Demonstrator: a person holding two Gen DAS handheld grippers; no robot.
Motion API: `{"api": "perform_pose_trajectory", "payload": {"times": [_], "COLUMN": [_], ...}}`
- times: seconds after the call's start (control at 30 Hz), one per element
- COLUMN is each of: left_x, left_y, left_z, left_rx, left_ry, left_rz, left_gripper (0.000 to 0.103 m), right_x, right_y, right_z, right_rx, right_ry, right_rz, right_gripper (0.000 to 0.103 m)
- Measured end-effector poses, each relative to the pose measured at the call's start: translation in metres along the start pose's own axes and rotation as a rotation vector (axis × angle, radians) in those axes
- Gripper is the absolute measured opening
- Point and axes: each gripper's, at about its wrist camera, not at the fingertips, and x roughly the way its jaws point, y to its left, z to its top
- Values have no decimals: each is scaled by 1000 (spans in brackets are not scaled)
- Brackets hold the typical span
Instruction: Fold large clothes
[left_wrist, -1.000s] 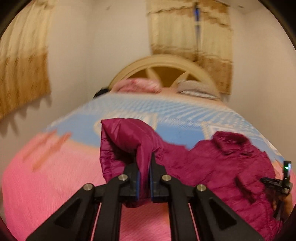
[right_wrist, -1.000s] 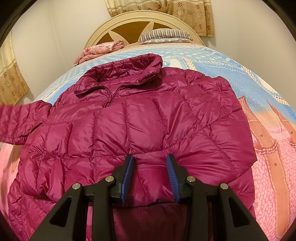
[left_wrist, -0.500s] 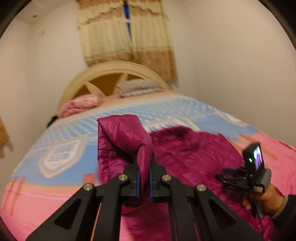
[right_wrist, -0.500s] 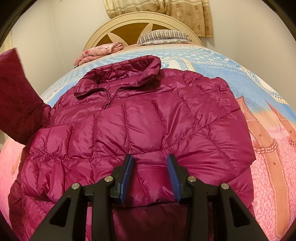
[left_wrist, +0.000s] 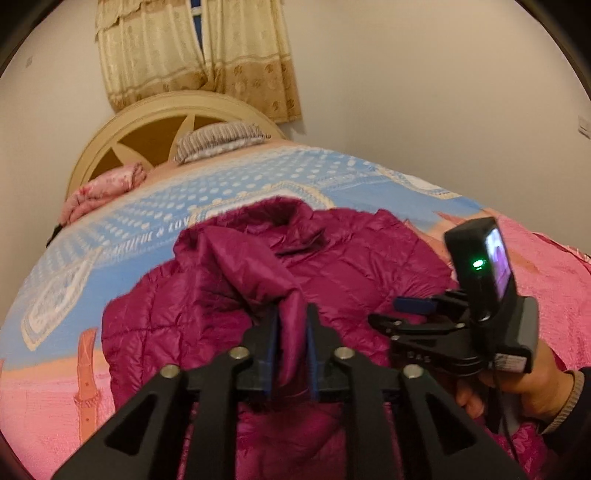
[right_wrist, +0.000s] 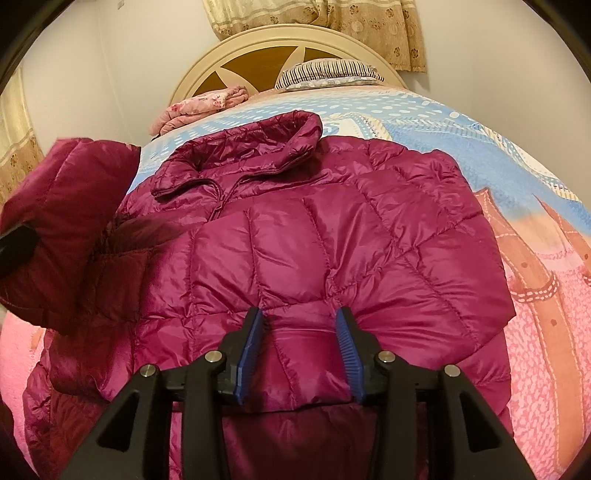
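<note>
A magenta puffer jacket (right_wrist: 351, 229) lies front up on the bed, collar toward the headboard. My left gripper (left_wrist: 291, 314) holds one sleeve (left_wrist: 251, 273) lifted over the jacket's body (left_wrist: 351, 266). Its jaws are opening, and the sleeve cloth still fills the gap between the pads. In the right wrist view that sleeve (right_wrist: 70, 221) hangs raised at the left edge. My right gripper (right_wrist: 299, 317) rests on the jacket's near edge, its blue pads pinching a thick puckered fold. From the left wrist view, the right gripper (left_wrist: 399, 314) sits low over the jacket in a person's hand (left_wrist: 524, 384).
The bedspread (left_wrist: 92, 369) is pink near me and blue farther up. A striped pillow (left_wrist: 221, 138) and a folded pink blanket (left_wrist: 99, 192) lie against the cream headboard (left_wrist: 155, 122). Curtains (left_wrist: 192, 55) hang behind it. White walls stand close on both sides.
My left gripper carried the sleeve from the jacket's side across over its body and lower. Its jaws went from tightly pinched to slightly parted. The right gripper stayed where it was.
</note>
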Motion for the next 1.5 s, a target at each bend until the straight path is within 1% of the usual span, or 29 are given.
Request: {"api": "perform_pose_trajectory", "payload": {"times": [0.03, 0.07, 0.13, 0.2, 0.23, 0.27, 0.33, 0.37, 0.4, 0.43, 0.47, 0.5, 0.53, 0.57, 0.6, 0.7, 0.77, 0.8, 0.83, 0.9, 0.93, 1.03, 1.1, 1.2, 1.27, 1.33, 1.4, 1.5], "left_x": [-8, -19, -38, -55, -56, -57, -46, -35, -21, -9, 2, 17, 27, 33, 39, 46, 46, 45, 43, 30, 27, 12, 17, 37, 53, 70, 86, 100], "left_y": [-1, -3, 1, 7, 10, 16, 29, 39, 49, 58, 68, 80, 85, 89, 91, 88, 86, 84, 87, 92, 95, 102, 100, 99, 99, 101, 103, 105], "left_z": [2, 4, 8, 12, 13, 12, 7, 2, -4, -9, -16, -25, -32, -39, -46, -58, -57, -56, -54, -49, -46, -30, -18, -10, -10, -15, -25, -42], "left_rx": [11, 17, 13, 13, 16, 17, 11, 11, -1, -20, -43, -77, -98, -111, -121, -137, -136, -135, -136, -150, -159, -188, -195, -215, -242, -273, -286, -302], "left_ry": [-22, -56, -125, -176, -178, -172, -150, -125, -81, -44, -9, 34, 61, 82, 101, 126, 130, 129, 126, 103, 88, 29, 22, 47, 82, 133, 186, 237], "left_rz": [2, 13, 42, 55, 74, 110, 194, 257, 305, 334, 346, 349, 357, 360, 345, 316, 307, 304, 300, 295, 293, 273, 246, 210, 199, 187, 205, 205], "left_gripper": [46, 71, 91, 92, 94, 98, 103, 103, 103, 103, 103, 103, 103, 103, 103, 103, 103, 103, 103, 103, 103, 103, 103, 103, 103, 103, 103, 103], "right_x": [0, 1, 1, 1, 1, 1, 0, -2, -5, -11, -20, -27, -37, -48, -55, -73, -70, -66, -56, -35, -23, 0, 8, 10, 10, 10, 12, 14], "right_y": [0, 0, 0, 0, 0, 0, 0, -2, -4, -8, -13, -16, -16, -14, -9, 21, 49, 58, 71, 88, 93, 88, 84, 79, 78, 77, 76, 72], "right_z": [0, 0, 0, 0, 0, 0, 0, 1, 1, 2, 2, 3, 4, 7, 10, 26, 39, 43, 47, 47, 45, 30, 21, 13, 12, 9, 8, 7], "right_rx": [0, 0, 0, 2, 2, 2, 5, 16, 29, 53, 81, 94, 100, 96, 88, 17, -29, -39, -60, -106, -116, -93, -88, -87, -89, -86, -74, -55], "right_ry": [0, 0, 0, 0, 0, -1, -5, -11, -20, -39, -69, -91, -122, -150, -170, -201, -174, -156, -127, -87, -62, 2, 17, 17, 14, 4, 3, 9], "right_rz": [0, 0, 0, -1, 0, -1, 1, 4, 4, 5, 1, -14, -50, -90, -106, -49, 23, 55, 75, 56, 48, 26, 27, 23, 20, 16, 16, 28], "right_gripper": [43, 43, 43, 43, 43, 43, 43, 44, 44, 47, 54, 58, 59, 59, 59, 59, 58, 56, 48, 42, 35, 34, 34, 34, 34, 34, 34, 33]}}
